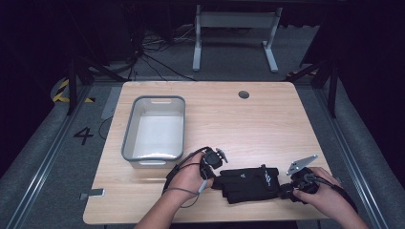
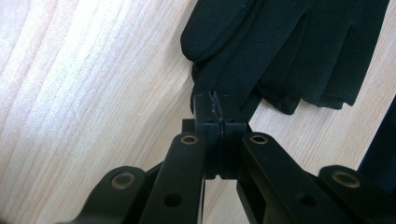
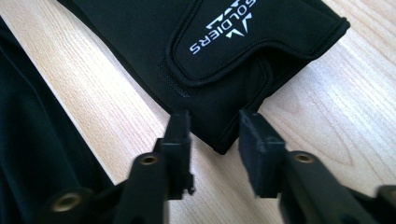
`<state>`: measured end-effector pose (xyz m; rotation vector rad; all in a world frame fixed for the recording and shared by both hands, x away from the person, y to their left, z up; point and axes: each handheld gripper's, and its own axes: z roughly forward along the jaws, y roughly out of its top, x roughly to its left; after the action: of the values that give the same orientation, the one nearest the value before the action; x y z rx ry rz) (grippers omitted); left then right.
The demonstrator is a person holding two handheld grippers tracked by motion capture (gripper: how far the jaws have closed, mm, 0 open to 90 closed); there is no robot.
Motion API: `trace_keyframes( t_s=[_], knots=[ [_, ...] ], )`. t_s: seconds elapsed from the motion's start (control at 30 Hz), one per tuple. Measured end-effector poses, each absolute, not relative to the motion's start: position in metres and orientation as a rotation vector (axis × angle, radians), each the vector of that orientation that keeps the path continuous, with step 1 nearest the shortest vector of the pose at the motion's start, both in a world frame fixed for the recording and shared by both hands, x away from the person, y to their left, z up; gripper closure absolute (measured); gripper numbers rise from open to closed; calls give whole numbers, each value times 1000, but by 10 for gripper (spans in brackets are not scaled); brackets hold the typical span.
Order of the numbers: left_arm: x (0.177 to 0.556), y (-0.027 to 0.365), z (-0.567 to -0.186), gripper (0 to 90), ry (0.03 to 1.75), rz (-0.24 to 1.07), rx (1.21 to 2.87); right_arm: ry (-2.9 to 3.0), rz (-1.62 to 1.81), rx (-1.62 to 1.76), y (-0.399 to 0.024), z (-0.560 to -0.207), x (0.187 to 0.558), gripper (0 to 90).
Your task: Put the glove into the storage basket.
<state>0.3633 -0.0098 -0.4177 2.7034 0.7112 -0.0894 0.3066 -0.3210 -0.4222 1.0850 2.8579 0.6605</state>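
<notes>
Black fabric glove (image 1: 248, 183) lies flat on light wooden desk (image 1: 267, 124), near front edge. Left claw (image 2: 217, 112) clamped on fingertip end; right claw (image 3: 215, 128) open, straddling cuff corner, not pinching yet. Step: grabbing both ends. Next: right closes, then lift, prob. toward grey plastic bin (image 1: 128, 138).

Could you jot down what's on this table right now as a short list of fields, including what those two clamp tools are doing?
Table: light wooden table, with a round hole near its far edge
Container: grey plastic bin, nothing seen inside
Work item: black gloves lying flat, one with white SOLIDERS lettering
Left hand-held gripper: shut on the gloves' finger end
Right hand-held gripper: jaws apart, astride the cuff corner, pads not pressing
Gloves versus bin: apart, gloves nearer the person
</notes>
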Motion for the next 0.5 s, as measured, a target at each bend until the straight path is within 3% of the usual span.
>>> trace_keyframes(
  t_s=[0.13, 0.2, 0.5],
  knots=[
    [364, -7, -417, 895, 718, -104, 2700, 2853, 634, 1077, -321, -421, 307, 792],
    [365, -5, -417, 811, 716, -118, 2697, 2859, 624, 1082, -322, -421, 307, 828],
    [365, -4, -421, 626, 692, -161, 2728, 2866, 627, 1091, -322, -422, 308, 860]
  ],
)
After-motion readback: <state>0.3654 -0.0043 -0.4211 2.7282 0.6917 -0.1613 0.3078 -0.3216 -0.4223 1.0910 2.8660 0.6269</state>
